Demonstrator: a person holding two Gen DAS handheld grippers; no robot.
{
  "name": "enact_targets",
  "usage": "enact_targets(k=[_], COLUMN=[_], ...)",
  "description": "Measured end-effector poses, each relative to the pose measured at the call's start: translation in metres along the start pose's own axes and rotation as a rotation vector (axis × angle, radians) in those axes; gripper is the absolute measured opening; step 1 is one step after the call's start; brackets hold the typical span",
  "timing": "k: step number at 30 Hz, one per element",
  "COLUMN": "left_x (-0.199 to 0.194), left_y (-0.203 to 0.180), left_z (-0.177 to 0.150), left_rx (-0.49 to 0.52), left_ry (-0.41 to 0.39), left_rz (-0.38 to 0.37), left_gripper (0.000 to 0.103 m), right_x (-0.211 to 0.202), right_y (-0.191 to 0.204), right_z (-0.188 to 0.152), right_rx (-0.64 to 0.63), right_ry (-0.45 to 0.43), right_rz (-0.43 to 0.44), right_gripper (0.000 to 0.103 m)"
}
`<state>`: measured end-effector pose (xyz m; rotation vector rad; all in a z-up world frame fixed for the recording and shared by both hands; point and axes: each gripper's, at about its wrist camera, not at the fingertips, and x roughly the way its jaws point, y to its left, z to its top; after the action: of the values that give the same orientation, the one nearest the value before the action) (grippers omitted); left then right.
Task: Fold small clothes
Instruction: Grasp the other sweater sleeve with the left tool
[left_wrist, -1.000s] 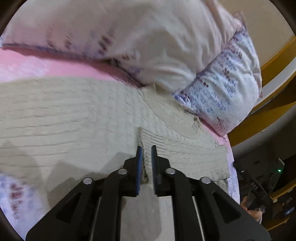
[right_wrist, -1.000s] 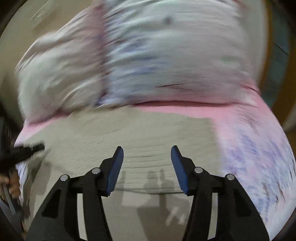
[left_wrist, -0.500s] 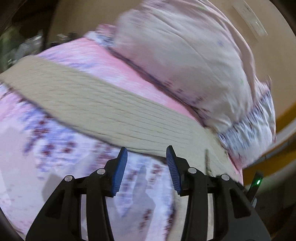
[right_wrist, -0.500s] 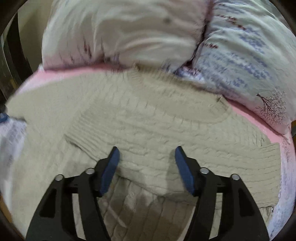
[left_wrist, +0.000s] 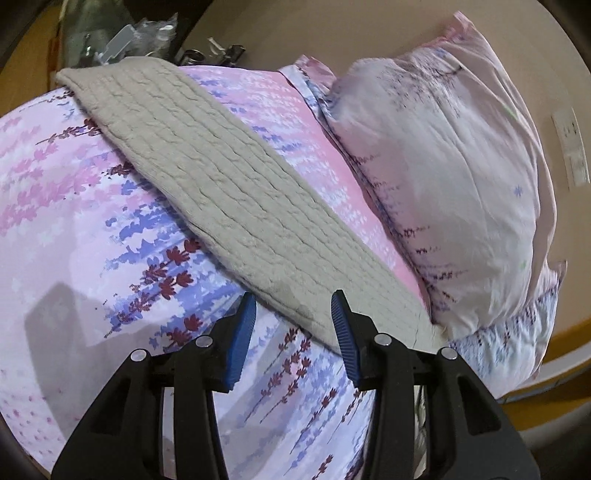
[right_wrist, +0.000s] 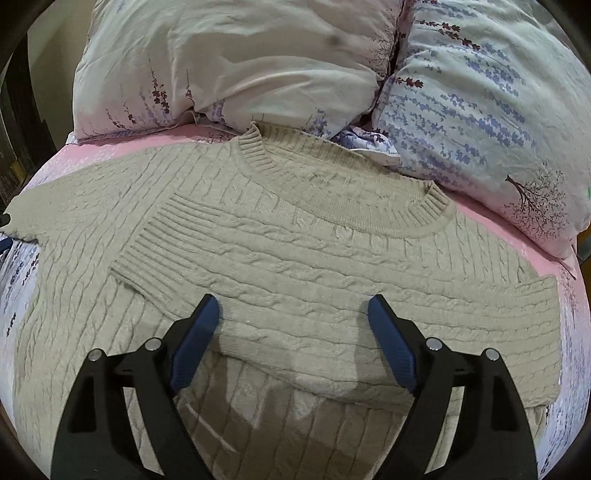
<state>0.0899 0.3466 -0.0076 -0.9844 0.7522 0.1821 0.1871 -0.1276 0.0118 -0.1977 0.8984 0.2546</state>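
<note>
Beige cable-knit sweater (right_wrist: 332, 266) flat on floral bedsheet (left_wrist: 92, 258), one sleeve (right_wrist: 207, 254) folded across chest; left gripper (left_wrist: 293, 325) and right gripper (right_wrist: 293, 332) both released, empty; next likely: grasp the outstretched sleeve (left_wrist: 207, 184).

1. The left wrist view looks forward between its spread fingers (left_wrist: 247, 325), low and close over the bedsheet (left_wrist: 74, 229), along the sweater (left_wrist: 229, 195).
2. The right wrist view looks steeply down, close above that sweater (right_wrist: 314, 258).
3. Both views take in the pillows (left_wrist: 443, 177) beyond.
</note>
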Motion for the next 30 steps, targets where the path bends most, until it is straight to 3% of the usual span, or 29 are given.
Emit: enact_targets(k=[8,18,26,30], left_x=[0.0011,0.0042,0.0077,0.0089], left_y=[0.0027,0.0044,0.0073,0.007], left_z=[0.0046,0.0069,0.0082,0.0084], left_rx=[-0.064,-0.104,-0.131,-0.135], left_ry=[-0.043,-0.07,-0.078,-0.086], left_rz=[0.007,0.017,-0.001,-0.001], left_gripper=[0.043,0.029,0.028,0.018], right_x=[0.0013,0.0015,0.002,0.0022], right_y=[-0.0006,-0.0005,-0.0009,-0.0014], right_z=[-0.0008,-0.0017,-0.002,-0.0021], right_rx=[0.004,0.009,0.012,0.013], right_ry=[-0.004,-0.007,-0.009,-0.009], right_rz=[0.005,0.011,0.013,0.014], right_gripper=[0.083,0.084,0.085,0.085])
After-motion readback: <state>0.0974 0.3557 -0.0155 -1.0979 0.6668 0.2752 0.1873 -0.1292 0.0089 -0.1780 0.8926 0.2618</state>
